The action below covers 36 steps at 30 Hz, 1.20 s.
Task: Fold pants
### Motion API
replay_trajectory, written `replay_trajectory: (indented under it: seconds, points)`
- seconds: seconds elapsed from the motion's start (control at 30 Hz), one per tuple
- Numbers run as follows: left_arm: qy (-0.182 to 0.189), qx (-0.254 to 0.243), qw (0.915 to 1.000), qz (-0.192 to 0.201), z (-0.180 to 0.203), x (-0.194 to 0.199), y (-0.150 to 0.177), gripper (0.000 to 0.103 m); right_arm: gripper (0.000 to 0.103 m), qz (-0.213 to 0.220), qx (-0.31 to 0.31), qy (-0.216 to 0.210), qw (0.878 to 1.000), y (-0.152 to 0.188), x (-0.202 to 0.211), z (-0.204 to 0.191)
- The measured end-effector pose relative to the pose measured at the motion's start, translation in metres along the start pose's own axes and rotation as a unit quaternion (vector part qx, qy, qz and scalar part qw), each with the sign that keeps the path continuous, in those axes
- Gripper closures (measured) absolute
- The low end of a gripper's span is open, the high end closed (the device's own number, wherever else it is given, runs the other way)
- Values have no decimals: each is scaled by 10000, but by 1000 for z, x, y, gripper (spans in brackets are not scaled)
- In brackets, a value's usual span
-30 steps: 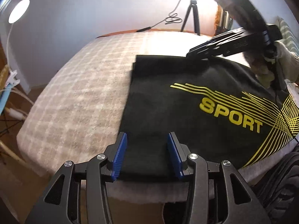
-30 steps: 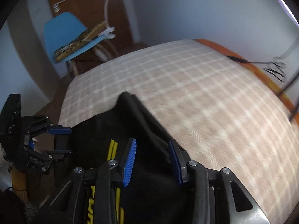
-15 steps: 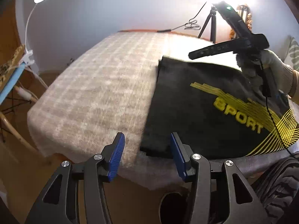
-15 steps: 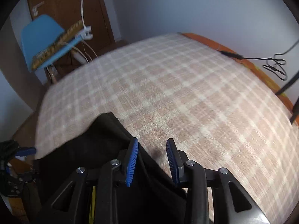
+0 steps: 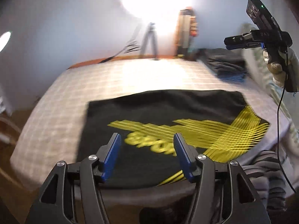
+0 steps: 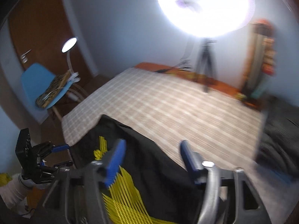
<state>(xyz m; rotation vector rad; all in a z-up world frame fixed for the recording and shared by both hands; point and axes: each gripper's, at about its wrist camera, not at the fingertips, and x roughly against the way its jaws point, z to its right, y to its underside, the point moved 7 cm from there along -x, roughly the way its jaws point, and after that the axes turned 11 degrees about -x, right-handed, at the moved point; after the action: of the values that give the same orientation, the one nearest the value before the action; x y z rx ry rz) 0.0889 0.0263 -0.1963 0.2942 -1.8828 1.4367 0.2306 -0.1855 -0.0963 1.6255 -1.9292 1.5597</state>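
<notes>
Hovering above the near edge of the bed [image 5: 61,93], the left gripper [image 5: 147,155] is opening its jaws with nothing between them. The folded black pants [image 5: 168,110] lie flat just beyond. At two o'clock the right gripper [image 6: 152,160], lifted clear, is opening empty too. A clothes stack [image 5: 226,63] sits farther back.

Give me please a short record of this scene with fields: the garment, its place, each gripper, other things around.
garment: black pants with yellow print, lying flat and folded
place: near edge of the checked bed
left gripper: above the pants, jaws opening, nothing between them
right gripper: raised clear of the pants, jaws opening, nothing held
stack: dark folded clothes at the bed's far right
chair: blue chair beside the bed
light: bright lamp on a tripod beyond the bed
</notes>
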Motion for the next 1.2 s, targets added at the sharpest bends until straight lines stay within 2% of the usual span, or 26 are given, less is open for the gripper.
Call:
replay_trajectory:
  seconds: [0.07,0.23,0.37,0.43,0.57,0.8,0.93,1.0,1.13,1.2]
  points:
    - [240,-203,9995,48,28,-4,-12,45,35,82,-223,231,9995,16,25,26]
    - [908,-737,9930,138,104,-17,-37,45,35,141,-960,471,9942,63,64,88]
    - [1307,-1142,9848,89,159,-30,-48,45,36,-35,-1452,430,9885,100,62,117]
    - [1521,-1262,9803,30,181,-35,-50,45,40,-134,-1631,401,9857,116,55,130]
    - [1766,-1757,9685,-55,227,-45,-51,45,45,-217,-1893,350,9811,131,40,156]
    - [1840,-2589,9476,-335,283,-66,-39,45,45,-157,-2204,113,9752,138,40,184]
    - [1563,-2949,9411,-541,300,-90,-34,45,45,-132,-2260,68,9740,141,41,192]
    - [1497,-2985,9403,-657,303,-104,-33,43,45,-127,-2283,18,9735,142,40,194]
    - [1515,-2723,9487,-529,300,-116,-43,41,45,-116,-2328,-66,9724,141,35,200]
    - [1582,-2538,9529,-508,297,-120,-46,48,45,-115,-2347,-120,9719,139,30,203]
